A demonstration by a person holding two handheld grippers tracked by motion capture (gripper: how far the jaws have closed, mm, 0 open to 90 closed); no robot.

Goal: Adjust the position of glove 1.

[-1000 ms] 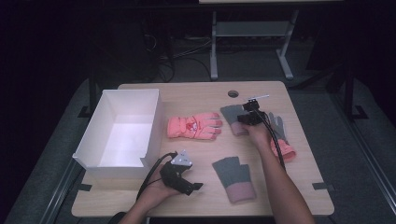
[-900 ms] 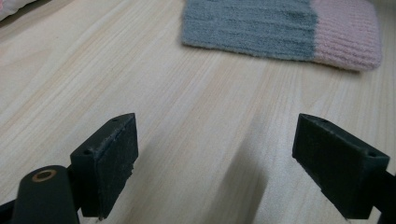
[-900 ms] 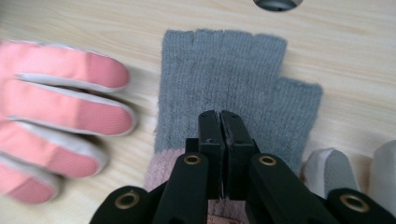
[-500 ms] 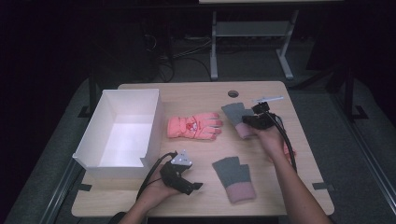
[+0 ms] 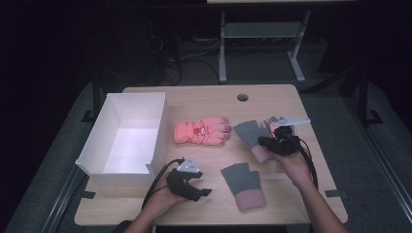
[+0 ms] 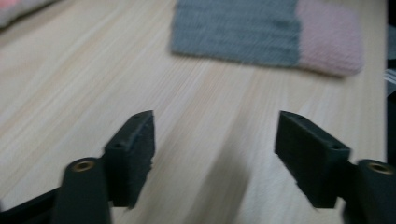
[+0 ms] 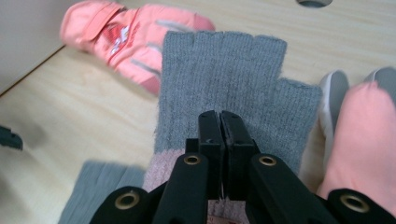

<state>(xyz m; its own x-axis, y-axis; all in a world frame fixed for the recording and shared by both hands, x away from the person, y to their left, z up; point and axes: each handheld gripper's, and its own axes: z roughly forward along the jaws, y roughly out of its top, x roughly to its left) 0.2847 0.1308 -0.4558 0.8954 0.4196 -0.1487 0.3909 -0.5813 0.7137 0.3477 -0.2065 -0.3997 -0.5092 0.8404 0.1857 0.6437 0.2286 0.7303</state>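
A grey fingerless glove point(image 7: 219, 79) with a pink cuff lies in front of my right gripper point(image 7: 219, 122), whose jaws are shut on the cuff end. From above, this glove point(image 5: 248, 135) and gripper point(image 5: 263, 142) are at the table's right middle. A second grey glove point(image 5: 243, 185) lies near the front edge, also ahead of my left gripper point(image 6: 215, 135) as a grey and pink glove point(image 6: 243, 28). My left gripper point(image 5: 203, 191) stands open over bare wood; its jaws have just been closing with nothing between them. A pink ski glove point(image 5: 201, 131) lies mid-table.
A white open box point(image 5: 97, 150) stands at the left of the wooden table point(image 5: 204, 102). Another pink glove point(image 7: 369, 135) lies just right of the held grey one. A round cable hole point(image 5: 242, 97) sits near the far edge.
My right gripper has pulled toward the near right side, dragging the grey glove with it. The left hand has stayed where it was.
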